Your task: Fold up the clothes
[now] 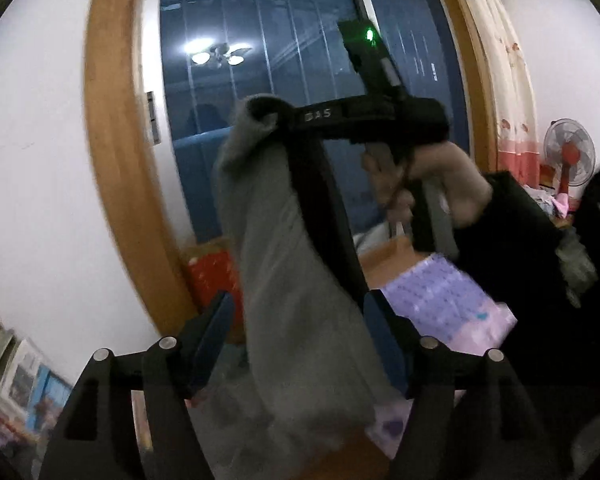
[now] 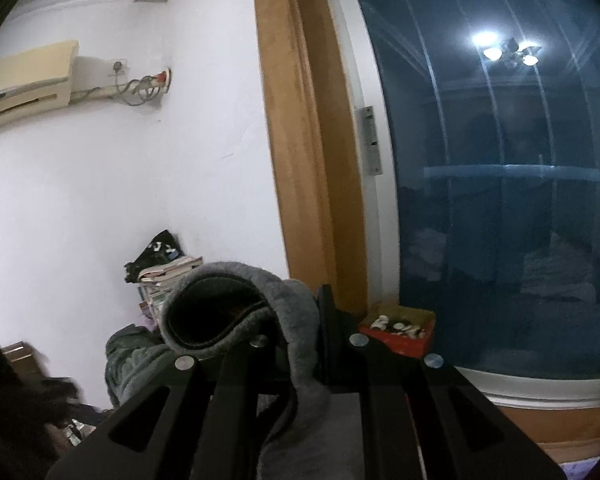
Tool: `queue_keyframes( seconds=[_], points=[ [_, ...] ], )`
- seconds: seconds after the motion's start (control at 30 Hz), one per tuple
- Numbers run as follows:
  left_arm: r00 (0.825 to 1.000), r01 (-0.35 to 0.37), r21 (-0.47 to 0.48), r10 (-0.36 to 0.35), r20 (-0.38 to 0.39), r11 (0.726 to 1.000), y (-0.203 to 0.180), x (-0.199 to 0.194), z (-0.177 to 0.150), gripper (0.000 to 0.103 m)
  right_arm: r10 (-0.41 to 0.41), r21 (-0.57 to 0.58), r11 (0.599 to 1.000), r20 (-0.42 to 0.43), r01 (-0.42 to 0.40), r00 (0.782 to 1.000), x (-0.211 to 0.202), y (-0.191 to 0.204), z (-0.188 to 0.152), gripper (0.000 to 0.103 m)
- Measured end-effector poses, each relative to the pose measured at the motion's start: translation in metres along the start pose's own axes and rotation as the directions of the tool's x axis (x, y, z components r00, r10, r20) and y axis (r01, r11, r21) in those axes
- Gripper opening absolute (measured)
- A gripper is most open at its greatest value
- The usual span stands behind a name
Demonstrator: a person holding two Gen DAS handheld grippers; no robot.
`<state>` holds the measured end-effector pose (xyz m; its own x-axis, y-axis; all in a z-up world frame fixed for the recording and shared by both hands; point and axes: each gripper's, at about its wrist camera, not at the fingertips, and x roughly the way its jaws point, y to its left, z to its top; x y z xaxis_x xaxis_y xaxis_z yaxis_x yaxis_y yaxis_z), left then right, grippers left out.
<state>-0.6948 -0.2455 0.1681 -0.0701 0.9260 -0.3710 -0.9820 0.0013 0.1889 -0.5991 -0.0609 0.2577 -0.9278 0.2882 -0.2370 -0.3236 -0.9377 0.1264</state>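
Close to us, our left fingers (image 1: 219,326) stand wide apart, with nothing squeezed in them. Between the two of them runs the biggest thing we see, the grey cloth (image 1: 284,280). It is soft and thick, and one side of it looks dark. It hangs in the air like a long sock. Its top is high up and a bit to the left. Its bottom drops low, past our left fingers, and we cannot see where it ends.

Our right fingers (image 1: 320,114) hold the top of it. They are shut on a bunched bit of the grey cloth (image 2: 296,300), which puffs up over one finger (image 2: 325,320). A hand (image 1: 444,176) grips the handle of that tool and holds it up high.

So the cloth runs up and down, from our right fingers at the top to our left fingers lower down. Our left fingers are the near ones to the loose lower part. It sits right in their gap. We think they would only need to close to catch it, with no long reach. We cannot tell if it touches them now.

Hung up like this, the cloth is not folded flat. It could be getting shaken out, or it could be on its way down.

Below, to the right, lies a purple spotted sheet (image 1: 440,300).
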Motion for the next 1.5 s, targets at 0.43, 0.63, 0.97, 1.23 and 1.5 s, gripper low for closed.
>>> queue_keyframes(
  seconds=[0.43, 0.63, 0.97, 1.23, 1.5],
  points=[
    [0.992, -0.124, -0.320, 0.116, -0.042, 0.939, 0.054, 0.074, 0.015, 0.004, 0.036, -0.020, 0.999, -0.036, -0.037, 0.999, 0.003, -0.002, -0.021, 0.009],
    [0.986, -0.156, -0.463, 0.165, -0.021, 0.873, 0.072, 0.060, -0.005, 0.004, 0.066, 0.166, 0.985, -0.164, -0.039, 0.984, 0.026, -0.050, -0.079, 0.080],
    [0.970, -0.241, -0.583, 0.217, -0.111, 0.776, 0.076, 0.081, -0.021, 0.004, -0.009, 0.088, 0.996, -0.253, 0.032, 0.967, -0.005, -0.004, -0.163, 0.080],
    [0.954, -0.238, -0.715, 0.296, -0.045, 0.657, 0.116, 0.041, -0.025, 0.004, -0.268, 0.014, 0.954, -0.411, 0.300, 0.872, 0.022, -0.018, -0.234, 0.078],
    [0.950, -0.230, -0.758, 0.308, -0.040, 0.610, 0.137, 0.031, -0.033, 0.004, -0.203, 0.176, 0.923, -0.532, 0.342, 0.822, 0.028, -0.050, -0.282, 0.076]
  ],
)
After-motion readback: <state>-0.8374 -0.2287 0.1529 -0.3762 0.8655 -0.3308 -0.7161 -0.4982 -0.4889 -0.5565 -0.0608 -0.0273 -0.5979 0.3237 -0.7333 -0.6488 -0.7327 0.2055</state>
